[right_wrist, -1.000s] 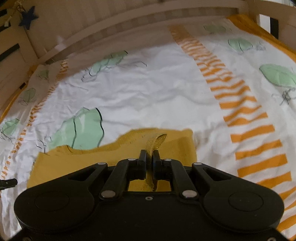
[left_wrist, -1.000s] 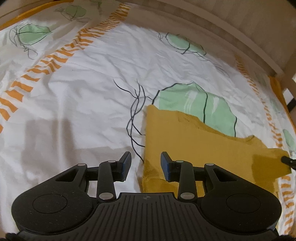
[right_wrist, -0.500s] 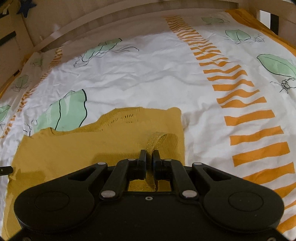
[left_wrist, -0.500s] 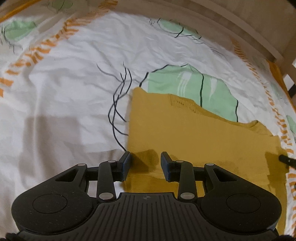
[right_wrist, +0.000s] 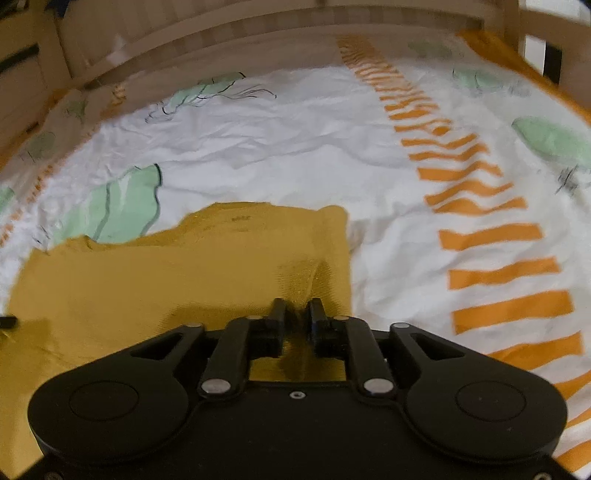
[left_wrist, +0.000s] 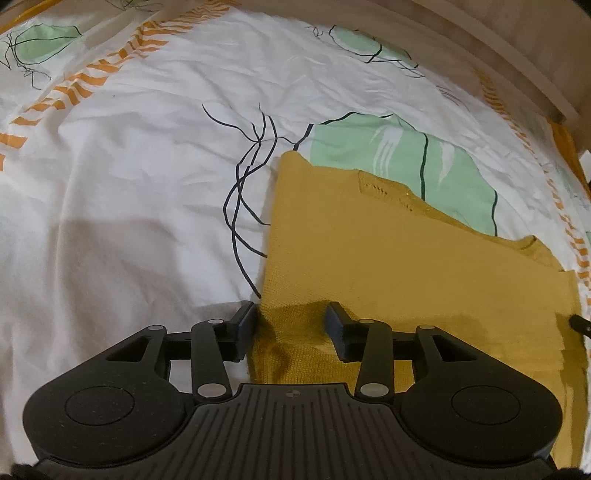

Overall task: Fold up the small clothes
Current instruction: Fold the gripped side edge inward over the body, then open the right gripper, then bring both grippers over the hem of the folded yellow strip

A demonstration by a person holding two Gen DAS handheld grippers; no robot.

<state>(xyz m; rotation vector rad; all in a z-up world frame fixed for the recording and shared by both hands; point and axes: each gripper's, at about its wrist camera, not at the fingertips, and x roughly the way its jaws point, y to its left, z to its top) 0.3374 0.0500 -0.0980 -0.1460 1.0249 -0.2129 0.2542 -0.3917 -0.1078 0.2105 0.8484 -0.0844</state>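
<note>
Both pairs of jaws had just been opening. On our left gripper (left_wrist: 291, 325) they stood well apart, straddling the near left corner of the mustard knit garment (left_wrist: 388, 258) without pressing it. On our right gripper (right_wrist: 297, 317) the gap was narrow; a raised ridge of the same cloth ran up between the fingers, and with that view smeared by motion we judged the pads had probably let go, though a light touch could not be ruled out.

Outward from the jaws, the garment lay folded flat on the white bedsheet (left_wrist: 129, 203), its far edge overlapping a green leaf print (left_wrist: 406, 166). Orange striped bands (right_wrist: 491, 266) ran along the sheet to its right, well clear of the cloth. A wooden bed rail (right_wrist: 258, 33) closed off the far side.

We judged the knit to be light, soft and limp, grippy not slick; it would sag and crease wherever lifted, so the near corners, one per gripper, seemed the best holds, pinching both layers.

Its long axis ran across, from one gripper to the other. The stepped far edge, with a patch of openwork knit (left_wrist: 376, 188), pointed away toward the rail.
</note>
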